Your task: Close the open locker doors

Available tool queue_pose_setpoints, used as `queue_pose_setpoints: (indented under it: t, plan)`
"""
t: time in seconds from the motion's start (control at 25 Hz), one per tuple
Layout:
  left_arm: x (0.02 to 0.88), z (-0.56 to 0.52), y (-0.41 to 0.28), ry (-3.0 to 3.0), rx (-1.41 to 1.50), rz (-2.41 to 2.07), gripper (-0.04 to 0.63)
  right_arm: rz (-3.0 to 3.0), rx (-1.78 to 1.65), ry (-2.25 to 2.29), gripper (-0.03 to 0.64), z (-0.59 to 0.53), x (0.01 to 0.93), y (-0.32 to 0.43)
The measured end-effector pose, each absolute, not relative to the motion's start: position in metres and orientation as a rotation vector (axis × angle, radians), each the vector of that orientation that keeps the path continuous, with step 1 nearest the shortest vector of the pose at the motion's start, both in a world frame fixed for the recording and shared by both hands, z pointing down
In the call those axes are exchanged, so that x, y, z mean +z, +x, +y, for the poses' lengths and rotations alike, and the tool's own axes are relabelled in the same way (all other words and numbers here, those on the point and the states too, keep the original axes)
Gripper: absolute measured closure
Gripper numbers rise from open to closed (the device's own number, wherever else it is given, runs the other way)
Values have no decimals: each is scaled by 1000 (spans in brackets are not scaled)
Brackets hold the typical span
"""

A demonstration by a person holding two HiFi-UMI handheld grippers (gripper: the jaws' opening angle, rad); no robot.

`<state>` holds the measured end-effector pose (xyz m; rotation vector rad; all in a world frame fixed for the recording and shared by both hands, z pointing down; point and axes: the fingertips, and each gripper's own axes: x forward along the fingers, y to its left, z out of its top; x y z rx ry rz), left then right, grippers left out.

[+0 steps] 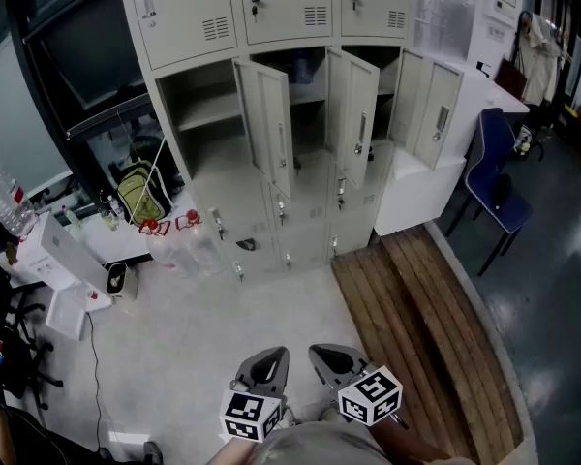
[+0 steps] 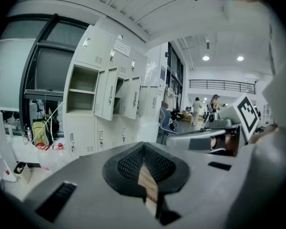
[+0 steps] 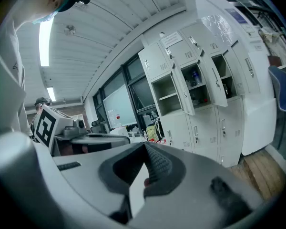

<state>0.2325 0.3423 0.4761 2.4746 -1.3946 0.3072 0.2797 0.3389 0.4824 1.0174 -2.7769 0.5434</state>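
Three doors (image 1: pixel 266 124) hang open in the middle row of the lockers (image 1: pixel 184 8). The rows above and below are shut.

Head view:
- We see each open door swung outward, away from its compartment.
- The middle compartment has something blue on its shelf; we cannot tell what.
- A yellow-green bag (image 1: pixel 140 194) sits on the floor just left of the lockers.
- A blue chair (image 1: pixel 499 168) stands to the right.
- Wooden planks (image 1: pixel 416 308) run from the locker base toward us.
- The left gripper (image 1: pixel 266 358) and right gripper (image 1: pixel 337 356) are side by side at the bottom edge, well apart from the doors.

Left gripper view:
- The jaws of the left gripper (image 2: pixel 143 149) are pressed together at the tips with nothing between them.
- A sliver of planking shows through the gap lower down.
- The open doors (image 2: pixel 107 97) appear far off at left, above the gripper body.
- The other gripper's marker cube (image 2: pixel 248 114) is at right.
- A few people (image 2: pixel 197 109) stand deep in the hall.

Right gripper view:
- The jaws of the right gripper (image 3: pixel 145 148) likewise meet at the tips and hold nothing.
- The lockers (image 3: pixel 181 46) rise right of centre, with the open doors (image 3: pixel 218 82) angled out.
- We note the left gripper's cube (image 3: pixel 47 125) at far left.
- The planks (image 3: pixel 260 168) are low at right.
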Motion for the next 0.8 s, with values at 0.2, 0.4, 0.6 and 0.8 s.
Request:
queue_pose_setpoints:
  t: [0.2,0.4,0.6,0.8]
  plan:
    - [471,344,229,2486,313,-1389,581,-2759,557,1034,591,340,486,279]
    - [472,348,228,2486,312,-1386,581,-2753,556,1040,591,345,488,278]
    - [470,352,231,2490,312,-1385,580,-2765,617,1042,589,348,487,280]
    - [470,359,238,2490,312,-1382,581,-2766,627,1032,589,355,488,284]
